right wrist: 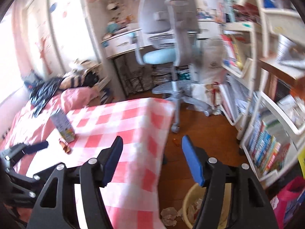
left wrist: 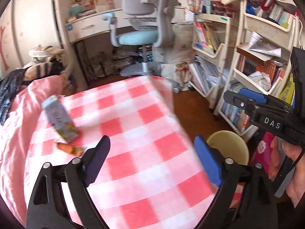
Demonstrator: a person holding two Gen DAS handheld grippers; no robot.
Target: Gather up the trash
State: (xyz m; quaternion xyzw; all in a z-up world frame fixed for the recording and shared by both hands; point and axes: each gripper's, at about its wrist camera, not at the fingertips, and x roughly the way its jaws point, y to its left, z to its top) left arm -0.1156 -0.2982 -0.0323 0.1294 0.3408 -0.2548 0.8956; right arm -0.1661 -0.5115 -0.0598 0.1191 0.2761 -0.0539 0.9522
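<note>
Pink-and-white checked blanket (left wrist: pixel 137 126) covers bed. Drink carton (left wrist: pixel 60 119) lies on blanket at left side, long axis tilted, blue top end pointing toward pillows, green bottom end toward camera. Orange-brown wrapper (left wrist: pixel 69 148) touches blanket just beside carton's near end. Left gripper (left wrist: pixel 151 152) hovers above bed, jaws spread wide, nothing between. Right gripper (right wrist: pixel 151 152) over bed edge and wood floor, jaws likewise apart, empty. Yellow bin (right wrist: pixel 187 206) on floor beside bed; crumpled paper (right wrist: pixel 168 215) beside it.
</note>
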